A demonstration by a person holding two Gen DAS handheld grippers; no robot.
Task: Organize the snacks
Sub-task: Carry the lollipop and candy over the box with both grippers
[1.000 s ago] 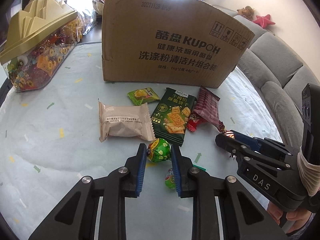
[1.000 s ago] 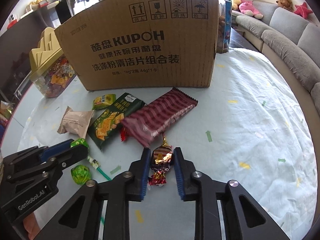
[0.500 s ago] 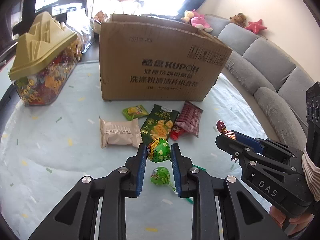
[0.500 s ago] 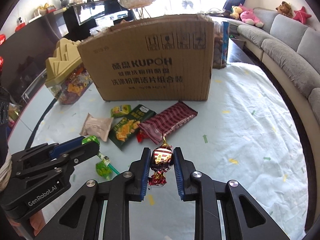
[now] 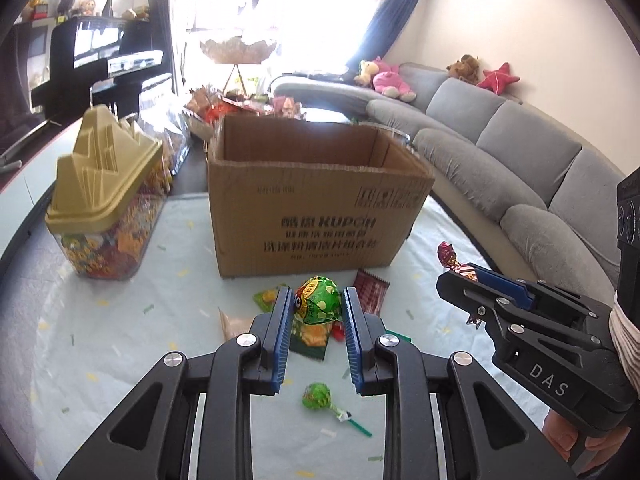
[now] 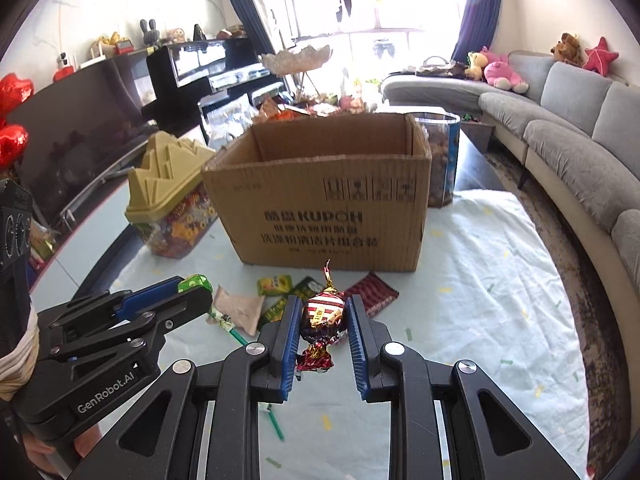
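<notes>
1. Left gripper [image 5: 316, 306]: jaws narrow, clamped on the green lollipop [image 5: 318, 300] by its wrapped head; the stick hangs below, hidden between the fingers in its own view.
2. Right gripper [image 6: 322, 312]: jaws narrow, clamped on a striped foil-wrapped candy [image 6: 322, 314], twist ends free above and below the pads.
3. Cardboard box [image 5: 316, 200]: open-topped, straight ahead of both grippers and beyond the loose snacks; inside not visible from here.
4. Left on the counter [image 5: 120, 340], below and ahead of the grippers: a second green lollipop [image 5: 318, 396], a beige packet [image 6: 240, 312], a small yellow-green sachet [image 6: 274, 284], a dark green cracker pack [image 5: 310, 336], a maroon striped bar [image 6: 374, 296].
5. Step in hand, as judged: carrying both sweets to the box. Advice: clear the near rim before going forward, keep both grips firm, let go only once each sweet is over the opening, and keep the grippers apart so they do not knock together.
</notes>
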